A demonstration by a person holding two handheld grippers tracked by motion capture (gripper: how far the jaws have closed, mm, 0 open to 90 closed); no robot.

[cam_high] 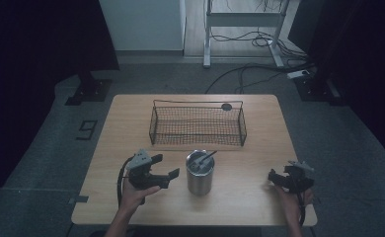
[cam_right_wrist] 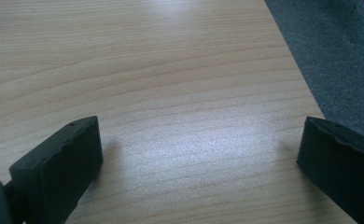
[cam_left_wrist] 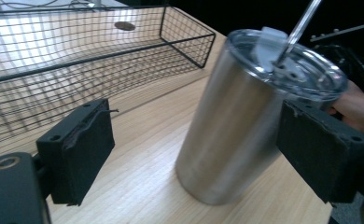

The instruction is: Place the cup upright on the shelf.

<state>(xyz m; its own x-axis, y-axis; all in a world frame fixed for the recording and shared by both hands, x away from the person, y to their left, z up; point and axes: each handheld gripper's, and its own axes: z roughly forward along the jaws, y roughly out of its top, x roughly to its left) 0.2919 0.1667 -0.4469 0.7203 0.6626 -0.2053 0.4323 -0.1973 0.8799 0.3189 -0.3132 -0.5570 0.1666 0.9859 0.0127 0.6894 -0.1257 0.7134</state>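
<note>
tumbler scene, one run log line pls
left gripper open beside steel tumbler | right gripper open over bare table | wire basket empty | nothing held

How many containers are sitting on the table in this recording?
2. A steel tumbler with a lid and straw stands near the table's front middle, between the two grippers. An empty black wire basket sits behind it, toward the far edge. Nothing seems hidden.

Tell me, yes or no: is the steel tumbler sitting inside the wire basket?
No, the steel tumbler stands on the bare table in front of the wire basket, on the person's side of it.
</note>
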